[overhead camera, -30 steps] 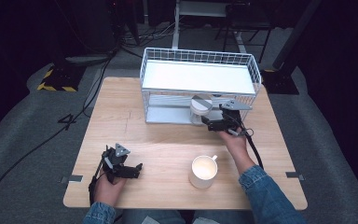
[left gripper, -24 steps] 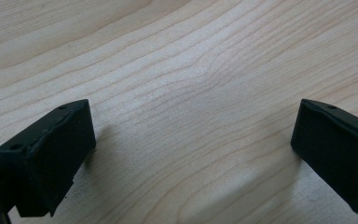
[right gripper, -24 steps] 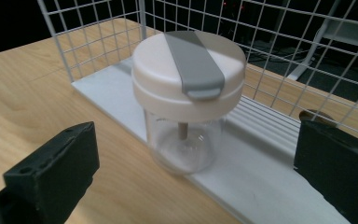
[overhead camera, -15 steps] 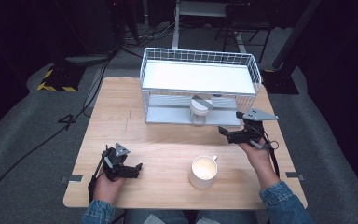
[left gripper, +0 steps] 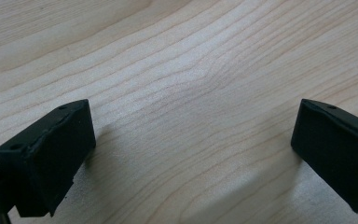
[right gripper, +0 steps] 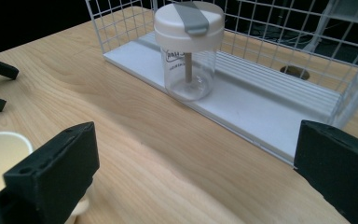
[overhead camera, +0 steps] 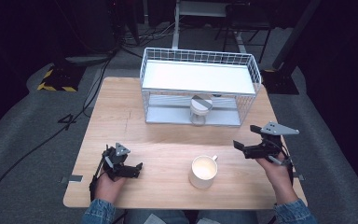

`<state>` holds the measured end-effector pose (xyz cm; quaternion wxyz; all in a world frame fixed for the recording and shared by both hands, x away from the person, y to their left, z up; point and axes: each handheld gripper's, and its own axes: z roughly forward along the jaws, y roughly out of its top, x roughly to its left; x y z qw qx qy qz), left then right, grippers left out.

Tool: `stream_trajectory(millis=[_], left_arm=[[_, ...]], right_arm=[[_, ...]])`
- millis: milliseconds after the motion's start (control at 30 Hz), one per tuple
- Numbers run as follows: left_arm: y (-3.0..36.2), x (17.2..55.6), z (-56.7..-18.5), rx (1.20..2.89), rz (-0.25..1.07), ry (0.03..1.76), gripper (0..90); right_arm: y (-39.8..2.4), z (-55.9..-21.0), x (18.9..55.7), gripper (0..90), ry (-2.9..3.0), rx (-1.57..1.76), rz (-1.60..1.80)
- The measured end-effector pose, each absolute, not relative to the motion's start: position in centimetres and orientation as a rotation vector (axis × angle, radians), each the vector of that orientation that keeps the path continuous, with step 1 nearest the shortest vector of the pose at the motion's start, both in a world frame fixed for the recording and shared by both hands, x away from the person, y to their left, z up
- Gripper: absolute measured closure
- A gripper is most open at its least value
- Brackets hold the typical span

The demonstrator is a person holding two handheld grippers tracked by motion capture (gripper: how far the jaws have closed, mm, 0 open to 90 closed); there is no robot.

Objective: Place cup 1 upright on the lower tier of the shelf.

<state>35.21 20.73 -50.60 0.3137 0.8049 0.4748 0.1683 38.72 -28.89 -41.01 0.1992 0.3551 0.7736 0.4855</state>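
Observation:
A clear jar (overhead camera: 200,108) with a white lid and a grey flap stands upright on the lower shelf of a white wire rack (overhead camera: 247,70). A cream mug (overhead camera: 203,171) sits on the wooden table near the front edge. My right gripper (overhead camera: 240,148) hovers open right of the mug, clear of the rack. From the right gripper view its jaws (right gripper: 196,158) stand wide apart with the jar (right gripper: 189,51) ahead and the mug (right gripper: 2,154) at lower left. My left gripper (overhead camera: 138,170) rests open at the front left, and its view (left gripper: 193,135) has bare wood between the jaws.
The rack's lower shelf (right gripper: 261,112) runs to the right of the jar behind a wire side wall. The rack's top shelf (overhead camera: 198,77) is a plain white board. Dark floor, cables and stands surround the table (overhead camera: 121,121).
My right gripper has let go of the jar, pulled back out of the rack and moved right and toward the front edge. The jar stays on the lower shelf. The left gripper has not moved.

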Motion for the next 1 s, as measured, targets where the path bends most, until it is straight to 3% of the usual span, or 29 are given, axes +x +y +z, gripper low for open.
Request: stream_trajectory(millis=[567,1000], left_arm=[[20.7,35.3,-50.6,2.116,0.438,1.252,0.2],[20.5,35.3,-50.6,2.111,0.445,1.271,0.1]], right_arm=[[-35.2,-45.4,36.3,1.9,2.174,1.139,1.182],[-35.2,-49.5,36.5,1.1,2.289,1.246,0.992]])
